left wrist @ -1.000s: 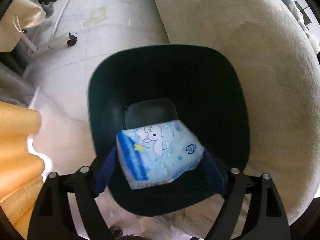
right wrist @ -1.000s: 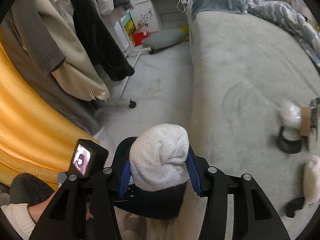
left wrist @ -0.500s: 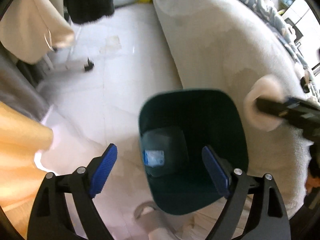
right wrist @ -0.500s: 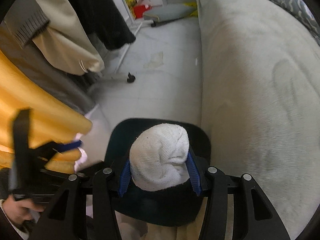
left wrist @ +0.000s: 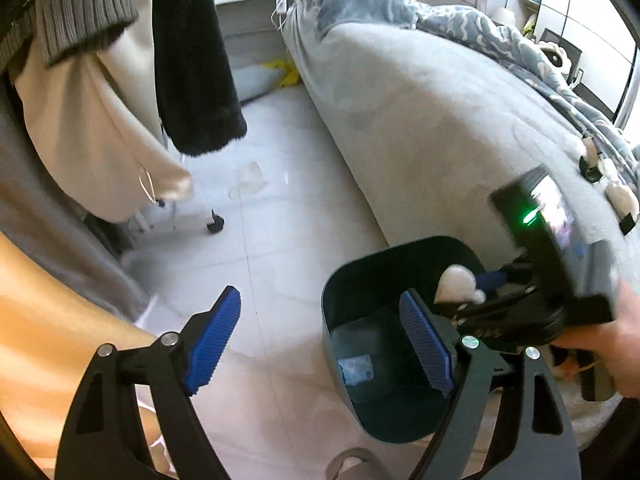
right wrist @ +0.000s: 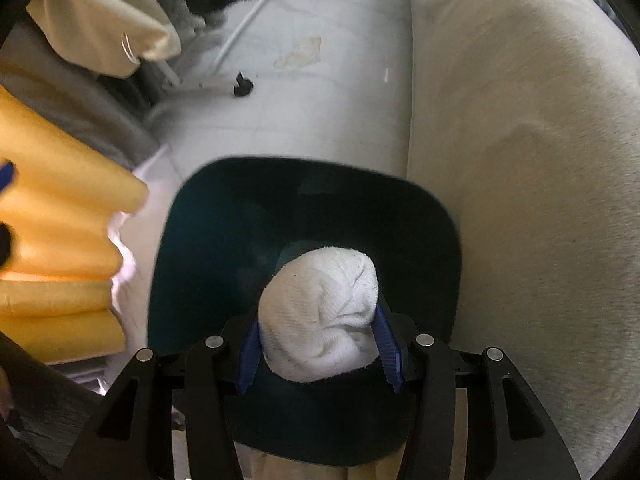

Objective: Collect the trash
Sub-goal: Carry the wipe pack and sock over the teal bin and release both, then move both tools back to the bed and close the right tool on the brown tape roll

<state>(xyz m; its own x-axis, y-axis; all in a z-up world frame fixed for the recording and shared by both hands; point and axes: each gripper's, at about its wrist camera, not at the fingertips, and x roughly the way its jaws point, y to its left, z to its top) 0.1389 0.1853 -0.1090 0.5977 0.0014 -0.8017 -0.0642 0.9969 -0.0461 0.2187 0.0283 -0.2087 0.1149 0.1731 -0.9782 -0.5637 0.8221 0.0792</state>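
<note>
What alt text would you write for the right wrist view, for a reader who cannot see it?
The right gripper holds a rolled white sock between its blue pads, directly above the open dark green bin. The bin stands on a pale tiled floor beside a beige bed.

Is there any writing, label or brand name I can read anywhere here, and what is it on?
None can be read.
Blue packet at the bottom of the bin: its print is too blurred to read.
Small lit screen on the right gripper: blurred, no text legible.
White rolled cloth in that gripper: no markings.
</note>
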